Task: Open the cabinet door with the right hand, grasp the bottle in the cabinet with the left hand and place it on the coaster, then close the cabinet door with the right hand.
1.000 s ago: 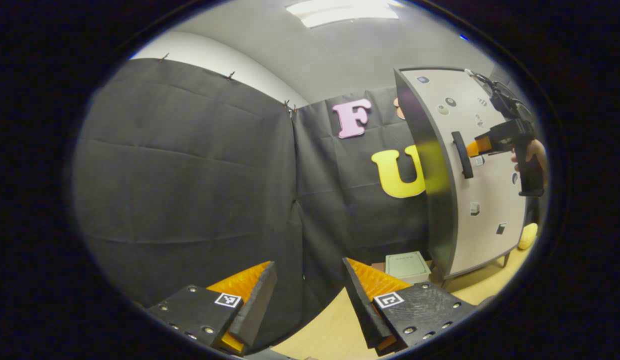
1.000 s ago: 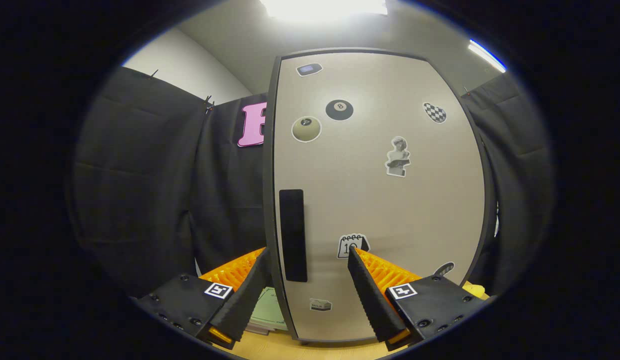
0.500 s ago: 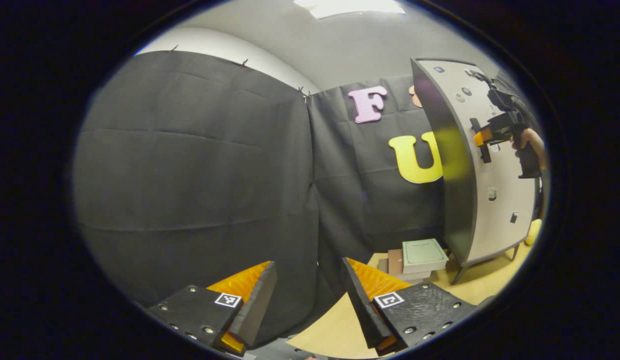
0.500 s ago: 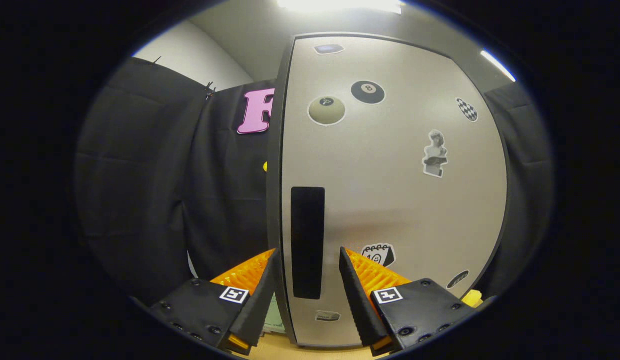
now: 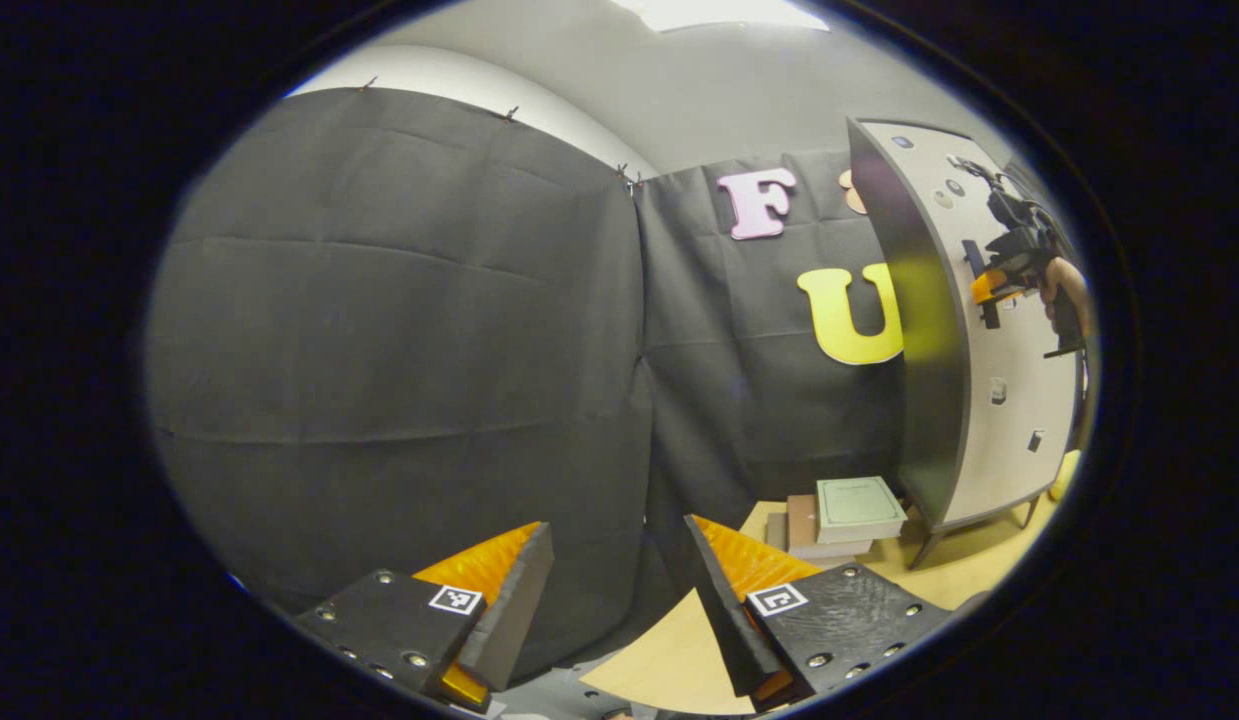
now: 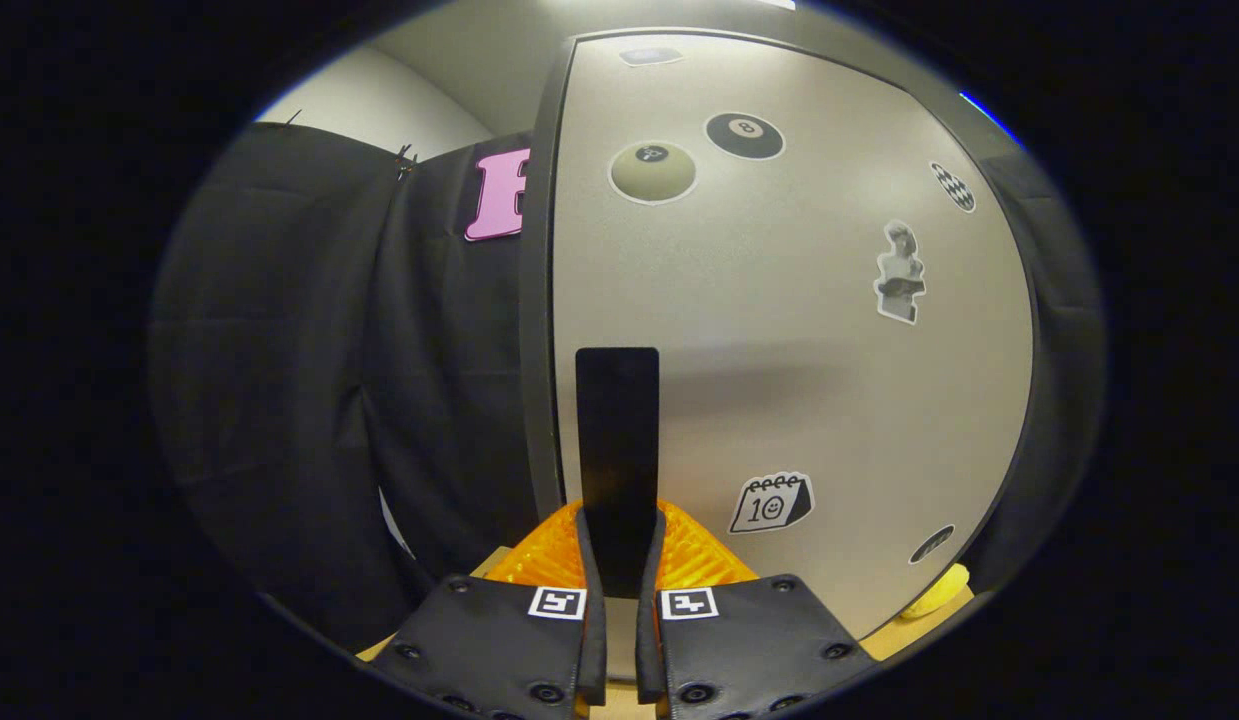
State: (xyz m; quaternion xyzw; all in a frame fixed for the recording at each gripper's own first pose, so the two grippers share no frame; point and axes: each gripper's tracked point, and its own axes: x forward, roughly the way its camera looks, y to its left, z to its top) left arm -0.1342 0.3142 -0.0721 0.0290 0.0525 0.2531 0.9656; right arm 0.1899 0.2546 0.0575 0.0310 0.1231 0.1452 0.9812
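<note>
Wood-toned surface [image 5: 669,660] below the left gripper [image 5: 619,585] — fingers wide, empty, well left of the cabinet door [image 6: 779,330]. Right gripper [image 6: 619,600] — fingers clamped on the handle [image 6: 617,440], long axis upright, directly ahead. Bottle presumably behind the door, unseen.

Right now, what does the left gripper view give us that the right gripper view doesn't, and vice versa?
Left gripper view: the left gripper open over the table edge, a stack of books by the cabinet's foot, and the hand holding the right gripper at the door.

Right gripper view: close up, the right gripper's fingers pressed on both sides of the door handle, plus the stickers on the door, such as the eight-ball.

Both: the cabinet door, closed, and its handle.
</note>
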